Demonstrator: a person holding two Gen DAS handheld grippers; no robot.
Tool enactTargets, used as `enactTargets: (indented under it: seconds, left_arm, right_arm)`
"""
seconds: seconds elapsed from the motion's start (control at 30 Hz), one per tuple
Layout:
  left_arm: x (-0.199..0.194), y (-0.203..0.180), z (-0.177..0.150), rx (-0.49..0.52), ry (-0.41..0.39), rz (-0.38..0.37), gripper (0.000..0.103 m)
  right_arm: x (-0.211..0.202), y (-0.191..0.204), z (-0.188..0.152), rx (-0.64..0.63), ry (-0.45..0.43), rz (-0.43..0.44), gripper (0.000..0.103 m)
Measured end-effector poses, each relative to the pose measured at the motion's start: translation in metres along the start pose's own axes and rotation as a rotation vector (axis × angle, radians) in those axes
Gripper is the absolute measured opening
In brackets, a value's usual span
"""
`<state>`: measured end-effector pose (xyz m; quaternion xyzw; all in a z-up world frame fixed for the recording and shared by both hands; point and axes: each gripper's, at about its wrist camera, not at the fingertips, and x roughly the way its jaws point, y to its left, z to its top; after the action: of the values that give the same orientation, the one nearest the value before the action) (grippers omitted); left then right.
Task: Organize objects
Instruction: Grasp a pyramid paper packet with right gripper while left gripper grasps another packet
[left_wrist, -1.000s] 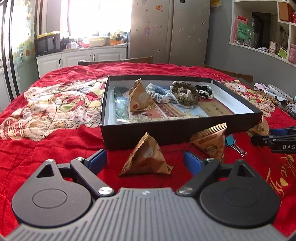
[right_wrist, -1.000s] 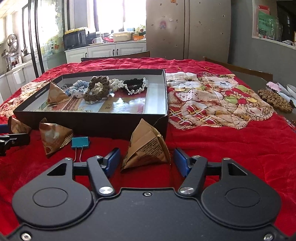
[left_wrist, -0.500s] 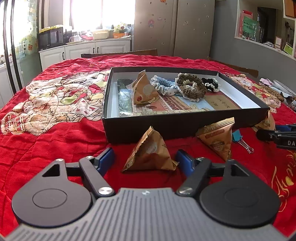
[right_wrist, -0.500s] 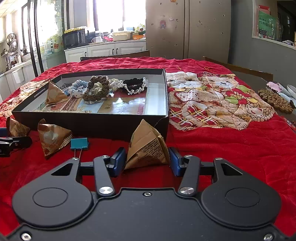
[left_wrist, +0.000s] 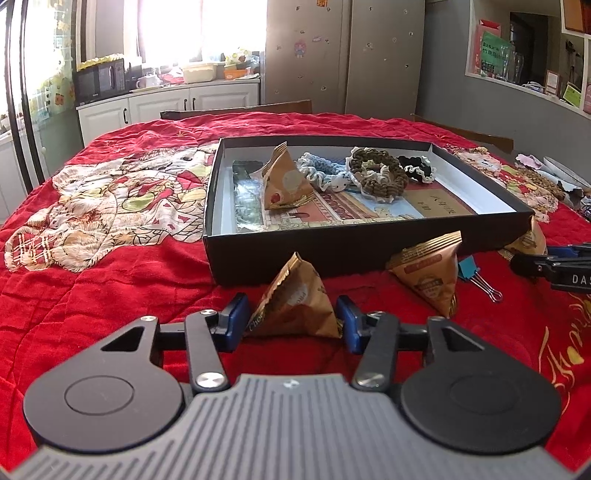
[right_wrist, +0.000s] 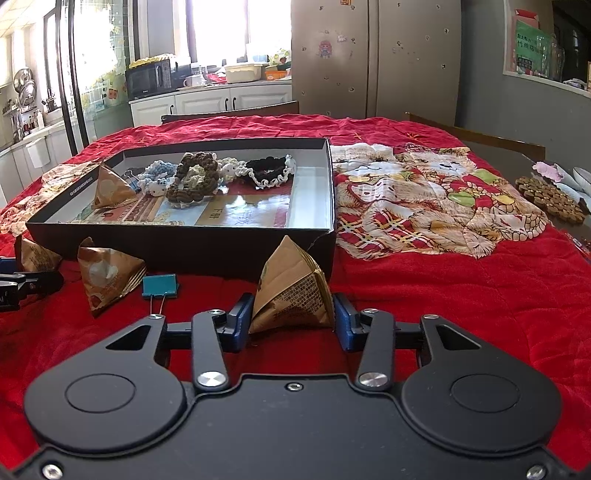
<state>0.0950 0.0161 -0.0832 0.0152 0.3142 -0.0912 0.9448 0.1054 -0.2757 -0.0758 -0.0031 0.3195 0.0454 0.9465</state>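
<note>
Item 1: L gripper (left_wrist: 291, 321), jaws just closed in w/ blue pads (left_wrist: 236, 317) seen touching both sides of a brown pyramid snack packet (left_wrist: 295, 302), which sits on the red blanket (left_wrist: 110, 295) just in front of the black box (left_wrist: 295, 251). Item 2: R gripper (right_wrist: 291, 319), jaws likewise just narrowed, pads (right_wrist: 341, 319) pressed against a 2nd brown packet (right_wrist: 291, 295) standing by the box's near R corner (right_wrist: 325, 243). Item 3: a 3rd packet (left_wrist: 430, 273) is found on the blanket between the 2 grippers, w/ a teal binder clip (right_wrist: 160, 286) just beside it. Item 4: box contents, approx.: 1 packet (left_wrist: 284, 181) at L, blue-white crochet piece (left_wrist: 325, 173), brown crochet ring (left_wrist: 376, 171), black crochet piece (left_wrist: 417, 171) along the far wall. Item 5: wooden bead mat (right_wrist: 546, 195) is noted well apart at far R on the blanket edge.
</note>
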Motion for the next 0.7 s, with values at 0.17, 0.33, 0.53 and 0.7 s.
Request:
enactTargets:
  seconds: [0.17, 0.33, 0.53, 0.7]
  left_arm:
    - [-0.002, -0.001, 0.000, 0.001, -0.001, -0.007, 0.053]
    - [-0.005, -0.002, -0.001, 0.002, 0.000, -0.018, 0.053]
    - [-0.008, -0.003, -0.001, 0.003, 0.002, -0.032, 0.052]
    - [-0.012, -0.005, 0.000, 0.006, -0.001, -0.045, 0.052]
  right_arm:
    - [-0.002, -0.002, 0.000, 0.015, -0.002, 0.013, 0.040]
    - [-0.008, -0.004, -0.001, 0.018, -0.010, 0.027, 0.038]
    - [-0.014, -0.001, 0.000, 0.007, -0.020, 0.037, 0.038]
    - [-0.022, -0.001, 0.000, -0.001, -0.031, 0.044, 0.038]
